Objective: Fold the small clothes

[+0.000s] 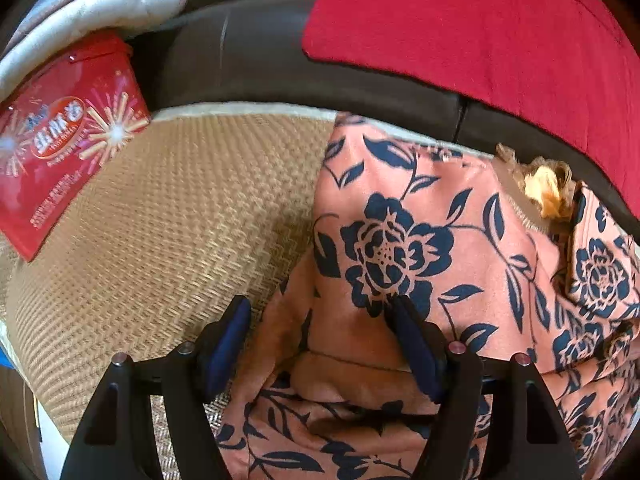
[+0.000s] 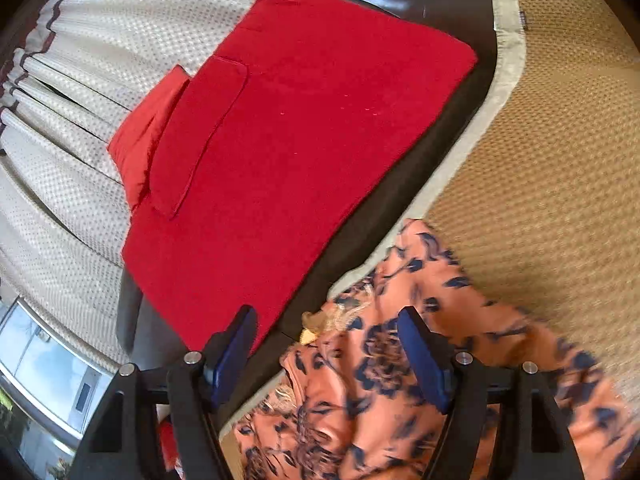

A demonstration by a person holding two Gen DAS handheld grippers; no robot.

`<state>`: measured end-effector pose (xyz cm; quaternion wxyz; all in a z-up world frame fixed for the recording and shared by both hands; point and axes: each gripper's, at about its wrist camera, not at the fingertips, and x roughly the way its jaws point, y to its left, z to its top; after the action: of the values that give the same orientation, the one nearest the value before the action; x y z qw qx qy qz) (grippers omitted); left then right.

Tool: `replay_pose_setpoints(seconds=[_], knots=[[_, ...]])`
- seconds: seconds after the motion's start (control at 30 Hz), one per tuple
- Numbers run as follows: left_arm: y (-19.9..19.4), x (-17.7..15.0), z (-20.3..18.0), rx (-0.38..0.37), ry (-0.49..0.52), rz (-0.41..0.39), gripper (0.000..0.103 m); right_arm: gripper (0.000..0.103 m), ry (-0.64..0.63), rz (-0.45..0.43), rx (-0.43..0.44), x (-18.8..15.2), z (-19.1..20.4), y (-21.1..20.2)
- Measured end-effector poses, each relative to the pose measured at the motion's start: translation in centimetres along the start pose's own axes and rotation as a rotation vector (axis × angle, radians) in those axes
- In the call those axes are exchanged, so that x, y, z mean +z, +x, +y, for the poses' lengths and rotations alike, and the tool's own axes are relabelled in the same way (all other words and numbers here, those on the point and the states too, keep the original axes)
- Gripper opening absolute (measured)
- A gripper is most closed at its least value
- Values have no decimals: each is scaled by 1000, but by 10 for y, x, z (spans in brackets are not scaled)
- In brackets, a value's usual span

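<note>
An orange garment with a dark blue flower print [image 1: 404, 248] lies rumpled on a woven straw mat [image 1: 168, 216]. My left gripper [image 1: 320, 312] is open, its blue pads on either side of a fold of the garment's left part, holding nothing. In the right wrist view the same garment [image 2: 384, 364] lies by the mat's edge. My right gripper [image 2: 326, 320] is open just above it, its right finger [image 2: 420, 352] over the cloth, its left finger over the dark sofa edge.
A folded red cloth [image 2: 288, 128] lies on the dark brown sofa [image 1: 248, 52] behind the mat [image 2: 552, 152]. A red printed box [image 1: 60, 148] stands at the mat's left. A white cushion [image 1: 100, 12] lies above it. A pale curtain [image 2: 72, 160] hangs at the left.
</note>
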<state>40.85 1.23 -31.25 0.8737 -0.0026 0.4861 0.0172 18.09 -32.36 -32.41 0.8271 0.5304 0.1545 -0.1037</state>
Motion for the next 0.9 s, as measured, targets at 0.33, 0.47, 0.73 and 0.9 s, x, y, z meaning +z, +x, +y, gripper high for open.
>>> replay_pose_setpoints(seconds=[0.33, 0.47, 0.73, 0.9], knots=[[3, 2, 5, 65, -11, -6, 74, 76, -18, 542, 273, -92, 60, 89], [8, 0, 1, 68, 13, -9, 74, 74, 71, 599, 250, -115, 54, 120], [4, 3, 1, 52, 11, -2, 75, 58, -12, 218, 56, -54, 36, 76], [3, 3, 5, 53, 0, -3, 75, 61, 19, -114, -37, 8, 5, 3]])
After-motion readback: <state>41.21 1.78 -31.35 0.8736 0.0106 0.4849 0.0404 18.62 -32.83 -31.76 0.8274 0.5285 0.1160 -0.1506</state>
